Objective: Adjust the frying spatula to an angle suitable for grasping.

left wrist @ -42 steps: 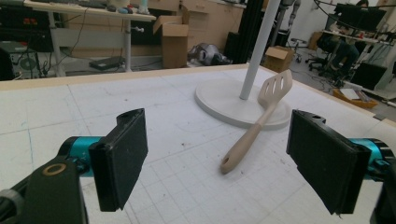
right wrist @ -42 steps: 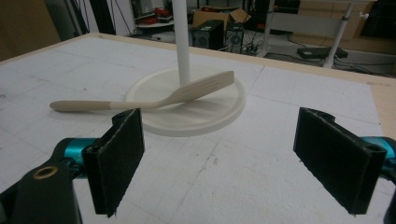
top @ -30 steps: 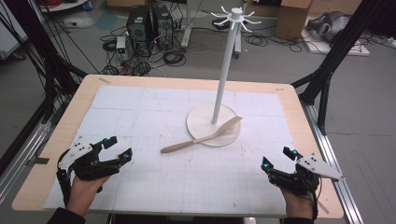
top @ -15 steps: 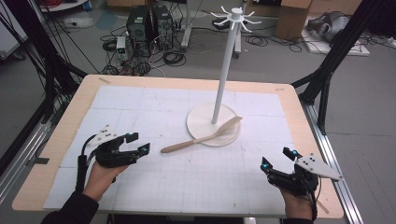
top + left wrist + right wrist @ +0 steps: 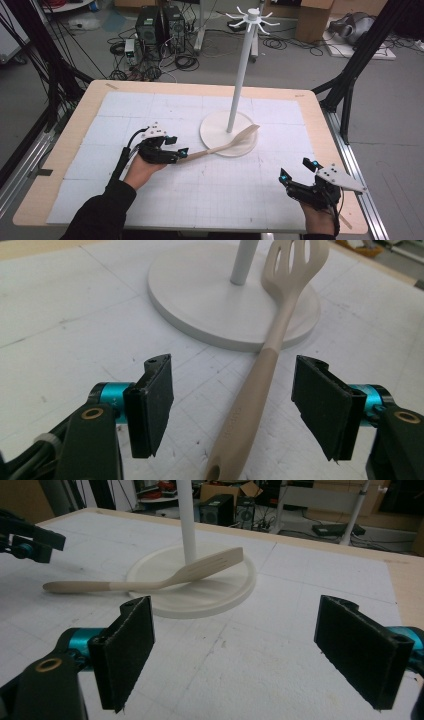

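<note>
A beige slotted spatula (image 5: 231,144) lies with its head on the white round base (image 5: 216,131) of a hook stand and its handle on the mat. My left gripper (image 5: 181,152) has reached the handle's end. In the left gripper view the handle (image 5: 260,385) runs between the two pads (image 5: 156,402) with a gap on each side; the jaws have just been closing a little and stand open (image 5: 237,407). My right gripper (image 5: 296,169) rests open near the front right corner, and in its own view nothing is between its jaws (image 5: 250,650); the spatula (image 5: 150,584) lies beyond them.
The stand's white pole (image 5: 242,65) rises from the base to a ring of hooks (image 5: 252,16). A white gridded mat (image 5: 150,110) covers the wooden table (image 5: 80,115). Black frame struts (image 5: 360,60) flank the table; computers and cables sit on the floor behind.
My left hand has travelled right and forward across the mat from the front left to the spatula's handle end. The right gripper and the spatula have stayed put.
</note>
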Demonstrator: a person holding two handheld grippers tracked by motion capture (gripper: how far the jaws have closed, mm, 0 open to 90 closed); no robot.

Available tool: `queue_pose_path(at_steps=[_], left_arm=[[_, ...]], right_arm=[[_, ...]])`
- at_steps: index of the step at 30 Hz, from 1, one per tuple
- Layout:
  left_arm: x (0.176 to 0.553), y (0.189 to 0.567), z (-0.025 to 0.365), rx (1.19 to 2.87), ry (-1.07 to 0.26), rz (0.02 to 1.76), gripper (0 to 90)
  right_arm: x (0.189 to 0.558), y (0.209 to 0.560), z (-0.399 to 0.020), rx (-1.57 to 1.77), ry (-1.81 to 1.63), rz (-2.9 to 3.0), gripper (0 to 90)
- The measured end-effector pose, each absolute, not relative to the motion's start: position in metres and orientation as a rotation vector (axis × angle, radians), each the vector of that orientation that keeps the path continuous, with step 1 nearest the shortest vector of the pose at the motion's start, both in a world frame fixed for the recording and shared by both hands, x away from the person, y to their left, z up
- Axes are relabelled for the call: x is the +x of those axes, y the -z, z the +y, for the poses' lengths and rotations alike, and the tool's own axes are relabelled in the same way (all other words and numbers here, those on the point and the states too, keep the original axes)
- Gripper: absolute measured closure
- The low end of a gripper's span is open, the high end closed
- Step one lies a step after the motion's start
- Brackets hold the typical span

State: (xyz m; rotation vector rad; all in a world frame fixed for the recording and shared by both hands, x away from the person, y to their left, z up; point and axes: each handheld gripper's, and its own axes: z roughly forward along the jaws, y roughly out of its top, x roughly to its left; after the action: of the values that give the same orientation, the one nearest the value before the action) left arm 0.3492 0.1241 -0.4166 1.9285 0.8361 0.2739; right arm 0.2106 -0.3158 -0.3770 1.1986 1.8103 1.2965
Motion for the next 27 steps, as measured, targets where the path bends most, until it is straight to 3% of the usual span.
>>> queue_pose_path(at_steps=[13,21,27], left_arm=[[0.359,0.440,0.100,2.086,-0.234,0.807,42.2],[0.356,0.447,0.093,2.145,-0.254,0.710,59.5],[0.356,0.448,0.093,2.148,-0.254,0.683,62.6]], right_arm=[[0.212,0.379,-0.316,1.210,-1.297,1.819,15.0],[0.213,0.380,-0.315,1.218,-1.295,1.822,15.2],[0.213,0.380,-0.315,1.224,-1.291,1.825,15.2]])
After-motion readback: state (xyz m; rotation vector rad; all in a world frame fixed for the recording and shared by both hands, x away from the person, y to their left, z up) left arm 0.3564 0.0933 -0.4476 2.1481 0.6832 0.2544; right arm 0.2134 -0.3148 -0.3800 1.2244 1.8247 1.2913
